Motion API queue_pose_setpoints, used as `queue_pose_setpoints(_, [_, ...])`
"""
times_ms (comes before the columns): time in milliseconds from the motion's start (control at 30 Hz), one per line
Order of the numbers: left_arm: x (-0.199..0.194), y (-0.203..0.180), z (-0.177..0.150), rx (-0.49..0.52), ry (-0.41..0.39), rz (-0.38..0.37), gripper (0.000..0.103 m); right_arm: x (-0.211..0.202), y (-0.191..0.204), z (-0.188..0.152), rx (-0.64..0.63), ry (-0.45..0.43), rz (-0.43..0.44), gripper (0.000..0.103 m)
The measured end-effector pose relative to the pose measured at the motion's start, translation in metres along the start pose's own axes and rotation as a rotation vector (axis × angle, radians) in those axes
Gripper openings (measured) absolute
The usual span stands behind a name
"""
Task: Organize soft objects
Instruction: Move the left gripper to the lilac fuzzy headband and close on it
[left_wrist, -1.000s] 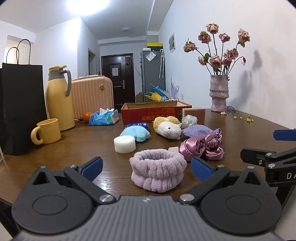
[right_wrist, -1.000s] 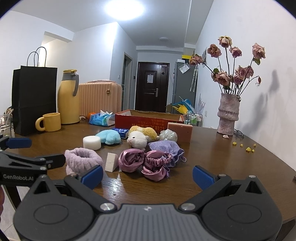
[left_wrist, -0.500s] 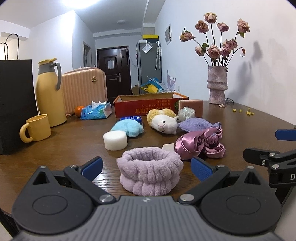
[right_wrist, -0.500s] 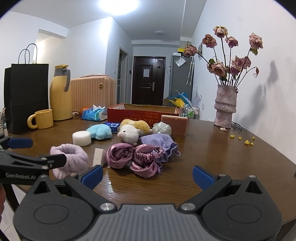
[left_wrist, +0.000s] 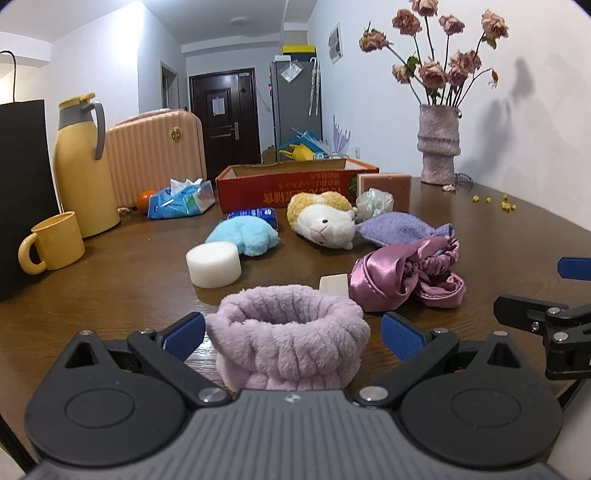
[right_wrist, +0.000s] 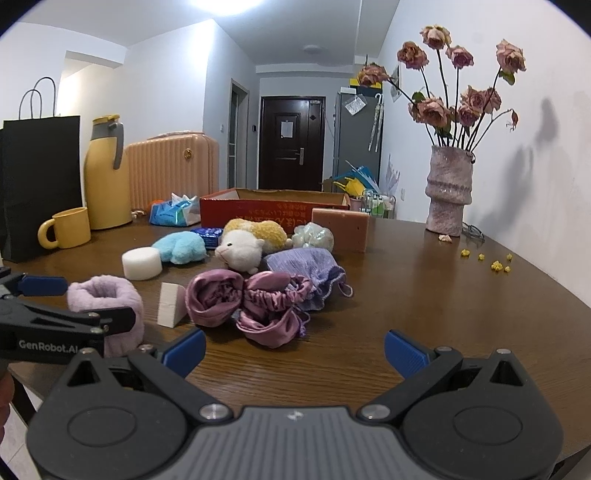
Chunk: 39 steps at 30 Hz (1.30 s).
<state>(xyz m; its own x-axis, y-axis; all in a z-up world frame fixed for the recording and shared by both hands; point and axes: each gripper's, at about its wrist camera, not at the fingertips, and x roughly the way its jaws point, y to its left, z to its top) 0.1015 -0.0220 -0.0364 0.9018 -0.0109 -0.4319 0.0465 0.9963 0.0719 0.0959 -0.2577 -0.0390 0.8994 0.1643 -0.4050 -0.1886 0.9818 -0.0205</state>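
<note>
The left gripper (left_wrist: 291, 330) has its fingers (left_wrist: 183, 330) spread wide on either side of the lilac plush headband (left_wrist: 288, 339), which stands as a ring on the desk (left_wrist: 122, 280) at the near edge; neither pad appears to touch it. The step in hand is judged to be the grasp of this headband. Advance until the plush sits deep between the pads, then close across the full ring so that both walls are pinched together; the pile will compress, so close firmly before lifting.

The right gripper (right_wrist: 293, 349) is likewise open and empty, over bare desk short of the satin scrunchie bundle (right_wrist: 247, 301).

The red cardboard box (left_wrist: 291, 182) stands behind the soft items. Its interior is hidden. The yellow mug (left_wrist: 55, 242) shows no contents.
</note>
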Motion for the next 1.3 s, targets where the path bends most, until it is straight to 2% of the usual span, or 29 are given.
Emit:
queue_pose_setpoints(400, [0.038,0.003,0.002,-0.019,0.065,0.044,0.103,0.029,-0.008,0.0,0.004,0.031,0.01,0.103])
queue_pose_setpoints(600, [0.045,0.007,0.0,-0.036,0.072,0.034,0.103,0.041,-0.007,0.0,0.003,0.048,0.015,0.103])
queue_pose_setpoints(667, [0.045,0.007,0.0,-0.036,0.066,0.031,0.099,0.044,-0.006,0.0,0.003,0.054,0.017,0.103])
queue_pose_setpoints(733, [0.045,0.008,-0.001,-0.037,0.068,0.028,0.088,0.046,-0.005,0.0,0.001,0.057,0.019,0.103])
queue_pose_setpoints(1033, [0.041,0.019,0.001,-0.073,0.049,0.007,0.049,0.05,0.001,0.002,-0.013,0.06,0.025,0.103])
queue_pose_setpoints(1133, [0.038,0.023,0.001,-0.084,0.039,0.003,0.044,0.05,0.005,0.004,-0.022,0.057,0.028,0.103])
queue_pose_setpoints(1300, [0.032,0.03,0.002,-0.099,0.016,0.014,0.042,0.049,0.01,0.007,-0.027,0.048,0.032,0.103])
